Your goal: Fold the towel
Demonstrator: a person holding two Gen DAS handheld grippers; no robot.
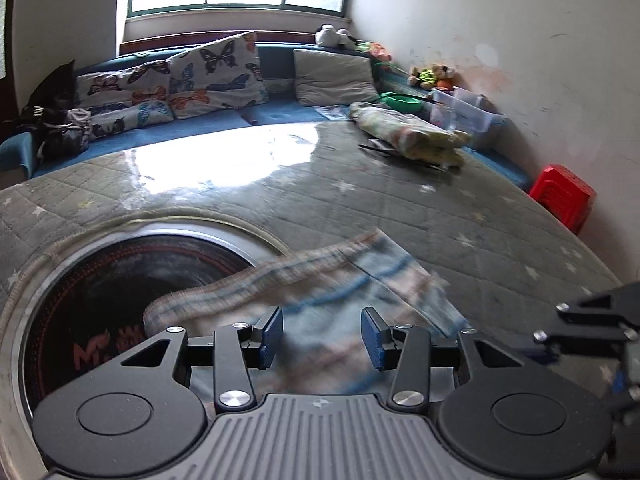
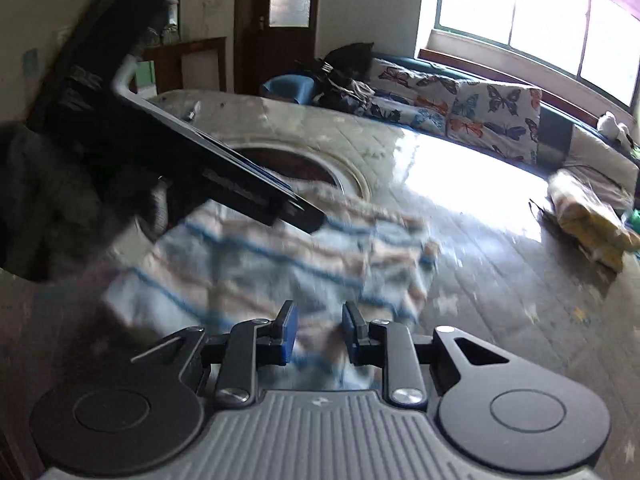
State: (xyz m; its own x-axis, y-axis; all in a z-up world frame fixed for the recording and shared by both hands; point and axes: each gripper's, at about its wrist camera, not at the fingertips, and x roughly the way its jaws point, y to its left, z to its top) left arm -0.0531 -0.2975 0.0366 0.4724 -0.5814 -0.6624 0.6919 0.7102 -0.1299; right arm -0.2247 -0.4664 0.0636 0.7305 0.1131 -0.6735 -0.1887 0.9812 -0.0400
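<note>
A pale towel with blue and tan stripes [image 1: 332, 288] lies rumpled and partly folded on the quilted table cover, blurred by motion. In the left wrist view my left gripper [image 1: 322, 338] hovers over the towel's near part, open, nothing between its blue pads. The right gripper's black body [image 1: 592, 328] shows at the right edge. In the right wrist view the same towel [image 2: 280, 256] spreads ahead of my right gripper [image 2: 318, 334], which is open over the towel's near edge. The left gripper's dark body [image 2: 168, 136] reaches in from the upper left above the towel.
A round black cooktop [image 1: 120, 292] is set in the table, partly under the towel. A folded patterned cloth [image 1: 416, 136] lies far right on the grey quilted cover [image 1: 480, 216]. Butterfly cushions [image 1: 216, 76], a blue bench, plastic bins [image 1: 468, 112] and a red stool [image 1: 564, 196] ring the table.
</note>
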